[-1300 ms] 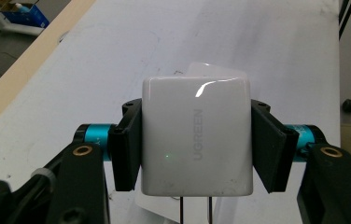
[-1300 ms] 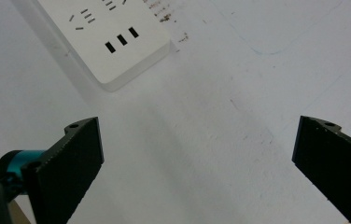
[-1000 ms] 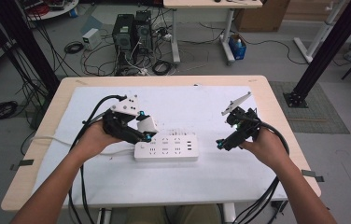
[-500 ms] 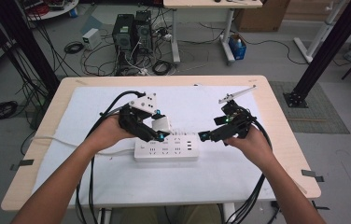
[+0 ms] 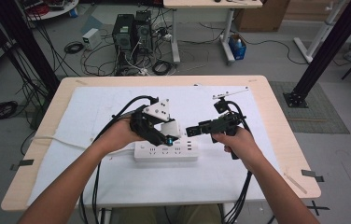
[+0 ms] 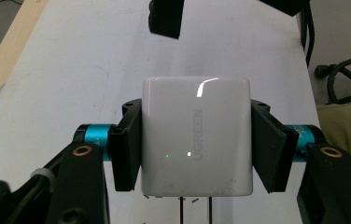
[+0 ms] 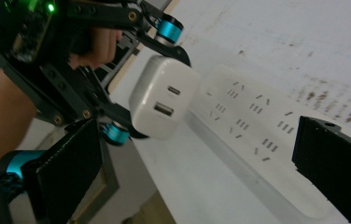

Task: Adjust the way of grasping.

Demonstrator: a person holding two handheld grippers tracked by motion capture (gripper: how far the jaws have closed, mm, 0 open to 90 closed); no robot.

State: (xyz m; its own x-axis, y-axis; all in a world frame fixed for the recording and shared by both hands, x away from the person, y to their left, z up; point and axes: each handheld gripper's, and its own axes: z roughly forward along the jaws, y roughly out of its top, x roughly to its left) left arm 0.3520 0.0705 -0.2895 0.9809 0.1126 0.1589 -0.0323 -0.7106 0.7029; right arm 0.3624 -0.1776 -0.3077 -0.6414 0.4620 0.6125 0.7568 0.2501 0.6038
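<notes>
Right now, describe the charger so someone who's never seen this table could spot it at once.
Start at the white power strip in the middle of the white-covered table. Just above its left half, the left hand-held gripper clamps a white cube, the charger. It bears grey UGREEN lettering and two ports on one face.

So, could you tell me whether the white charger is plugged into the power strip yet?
Not yet: the charger is held above the power strip, prongs bare.
</notes>
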